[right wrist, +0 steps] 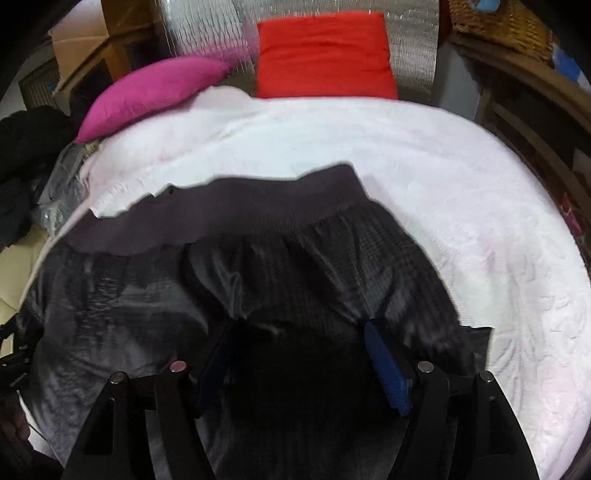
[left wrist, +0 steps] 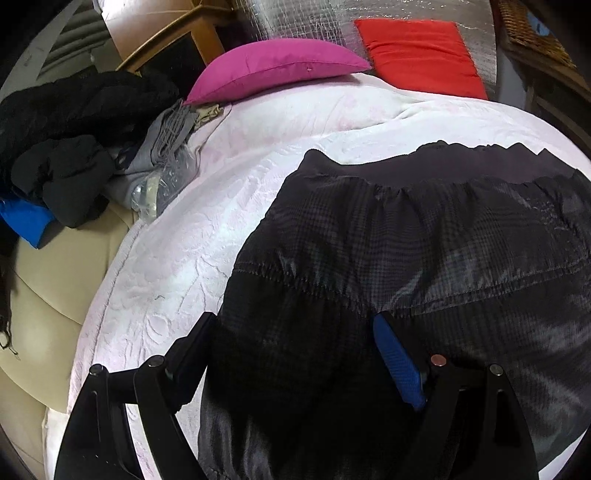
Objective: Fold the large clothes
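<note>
- Your bed cover (left wrist: 229, 206), white with an embossed pattern, fills most of both views; everything else lies on or around it.
- Your task garment, the dark checked jacket (left wrist: 424, 251), is spread flat on the cover, its ribbed hem band (left wrist: 436, 162) at the far edge, away from you. Shiny quilted fabric, with a stitched seam running across it. In the right wrist view the same jacket (right wrist: 295, 266) fills the lower middle of the frame.
- A pile of dark clothes (left wrist: 70, 122) sits at the left edge of the bed, with some grey fabric and clear plastic beside it.
- A red cushion (left wrist: 421, 55) leans upright at the head of the bed against a silvery backing.
- A magenta pillow (left wrist: 273, 70) lies just left of the red one, resting on the cover's far edge.
- A wooden cabinet (left wrist: 173, 37) stands behind the pillow; a wicker basket (right wrist: 502, 22) is at top right.
- Your left gripper (left wrist: 291, 325) has its jaws wide apart, hovering over the jacket's left edge; one finger is over the white cover, the blue-padded one is over the fabric. Nothing is pinched.
- Your right gripper (right wrist: 299, 332) also has its jaws apart, both fingers over the jacket, near its right side. The fabric between them is in dark shadow, and neither pad visibly presses on it.
</note>
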`<state>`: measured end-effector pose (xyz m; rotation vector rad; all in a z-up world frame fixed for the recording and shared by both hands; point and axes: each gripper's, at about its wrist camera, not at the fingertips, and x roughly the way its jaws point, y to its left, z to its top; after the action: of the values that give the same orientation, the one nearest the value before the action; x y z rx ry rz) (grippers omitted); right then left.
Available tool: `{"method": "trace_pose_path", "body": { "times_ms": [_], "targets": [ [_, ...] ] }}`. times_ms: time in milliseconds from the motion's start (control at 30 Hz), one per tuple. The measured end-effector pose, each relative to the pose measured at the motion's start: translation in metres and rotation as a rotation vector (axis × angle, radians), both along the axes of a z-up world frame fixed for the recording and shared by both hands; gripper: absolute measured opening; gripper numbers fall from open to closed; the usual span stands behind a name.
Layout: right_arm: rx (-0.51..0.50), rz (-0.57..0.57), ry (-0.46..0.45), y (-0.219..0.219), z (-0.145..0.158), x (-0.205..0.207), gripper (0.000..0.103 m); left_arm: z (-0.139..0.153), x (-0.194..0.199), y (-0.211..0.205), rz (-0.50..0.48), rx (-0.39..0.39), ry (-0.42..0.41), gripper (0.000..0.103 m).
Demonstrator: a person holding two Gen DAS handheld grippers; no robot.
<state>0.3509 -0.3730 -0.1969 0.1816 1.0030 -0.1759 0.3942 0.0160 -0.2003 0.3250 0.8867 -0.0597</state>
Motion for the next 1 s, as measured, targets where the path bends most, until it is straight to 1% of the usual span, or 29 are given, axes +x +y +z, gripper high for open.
{"method": "trace_pose_path", "body": {
  "times_ms": [133,200,233,267,333,400,467,567,600,733,800,900,933,967,1000],
  "targets": [
    [-0.002,-0.012,-0.073,-0.002,0.028,-0.032,0.074,0.001,-0.006,0.000,-0.009,0.009,-0.016,0.086],
    [-0.013,-0.010,-0.089,0.000,0.038,-0.046,0.074,0.001,-0.008,0.001,-0.009,0.003,-0.019,0.086],
    [-0.016,-0.010,-0.092,-0.002,0.038,-0.051,0.069,0.001,-0.009,0.001,-0.009,0.001,-0.020,0.086],
    [-0.017,-0.010,-0.098,-0.005,0.041,-0.061,0.061,0.002,-0.009,0.002,-0.008,-0.003,-0.020,0.086],
    [-0.019,-0.004,-0.082,-0.006,0.040,-0.072,0.037,0.002,-0.011,0.001,-0.007,-0.002,-0.025,0.086],
    [-0.043,0.011,-0.059,-0.002,0.034,-0.078,0.037,0.002,-0.012,0.001,-0.008,-0.001,-0.030,0.086],
    [-0.067,0.014,-0.025,0.001,0.020,-0.070,0.037,0.003,-0.014,0.000,-0.007,-0.001,-0.033,0.086],
    [-0.029,-0.005,0.054,-0.005,-0.003,-0.066,0.038,0.002,-0.015,0.000,-0.012,-0.002,-0.037,0.086],
    [-0.019,-0.005,0.055,-0.007,-0.006,-0.065,0.038,0.002,-0.015,-0.001,-0.013,-0.002,-0.038,0.086],
    [0.016,-0.004,0.040,-0.013,0.003,-0.069,0.038,0.002,-0.016,-0.001,-0.012,0.000,-0.040,0.086],
    [0.043,-0.009,0.014,-0.015,0.012,-0.076,0.039,0.002,-0.016,-0.001,-0.011,-0.001,-0.039,0.086],
    [0.031,-0.019,-0.040,-0.012,0.023,-0.096,0.039,0.002,-0.018,0.000,-0.006,-0.001,-0.039,0.086],
    [0.031,-0.018,-0.046,-0.009,0.023,-0.102,0.039,0.002,-0.018,0.000,-0.004,-0.002,-0.038,0.086],
    [0.036,-0.013,-0.038,-0.005,0.020,-0.107,0.039,0.003,-0.018,0.000,0.003,-0.003,-0.038,0.086],
    [0.038,-0.004,-0.003,-0.001,0.011,-0.108,0.040,0.004,-0.019,0.000,0.010,-0.005,-0.036,0.086]
  ]
}}
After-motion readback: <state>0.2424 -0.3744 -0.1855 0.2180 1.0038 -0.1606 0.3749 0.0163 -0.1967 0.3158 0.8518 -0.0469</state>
